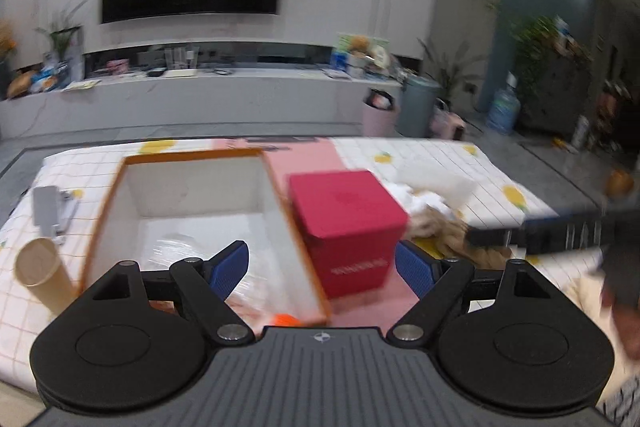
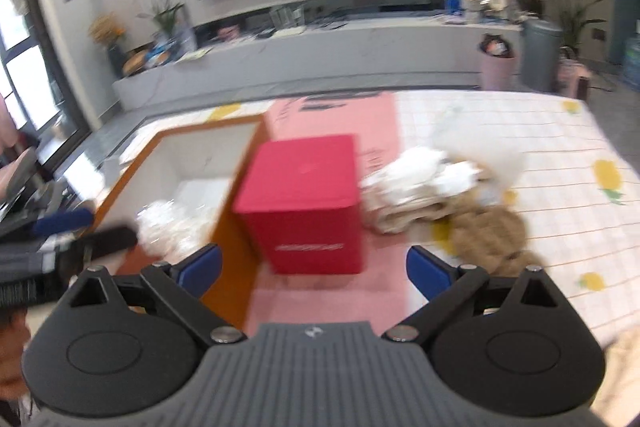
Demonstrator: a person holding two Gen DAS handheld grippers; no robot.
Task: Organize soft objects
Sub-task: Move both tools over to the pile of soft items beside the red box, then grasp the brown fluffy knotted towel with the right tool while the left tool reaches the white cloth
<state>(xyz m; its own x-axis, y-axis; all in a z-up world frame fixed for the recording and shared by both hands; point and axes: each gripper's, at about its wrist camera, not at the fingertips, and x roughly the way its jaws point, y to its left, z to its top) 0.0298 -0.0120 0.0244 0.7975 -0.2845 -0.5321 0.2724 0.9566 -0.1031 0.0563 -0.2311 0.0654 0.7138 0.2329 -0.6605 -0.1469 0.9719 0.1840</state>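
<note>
Left gripper [image 1: 322, 269] hovering with jaws spread wide, holding nothing, blue pads [image 1: 229, 273] framing the near right corner of the orange-rimmed box [image 1: 276, 187] and the red cube box [image 1: 348, 227]

Right gripper [image 2: 314, 273] likewise hanging with jaws wide apart and gripping nothing, the red cube box [image 2: 306, 203] sitting just beyond them on a pink mat [image 2: 332, 295]

Soft objects lying in two places: crinkly clear-white material [image 1: 176, 247] resting inside the orange-rimmed box, seen again in the right wrist view [image 2: 168, 223] against its near wall; white and tan cloths [image 2: 440, 195] piled on the table just right of the red cube box, touching or nearly touching it, too blurred for telling which

Checked tablecloth with lemon print [image 2: 560, 155] covering the table; cardboard tube [image 1: 40, 271] lying at the near left of the orange-rimmed box; small orange thing [image 1: 286, 319] peeking out at that box's near corner, motion blur softening everything
</note>
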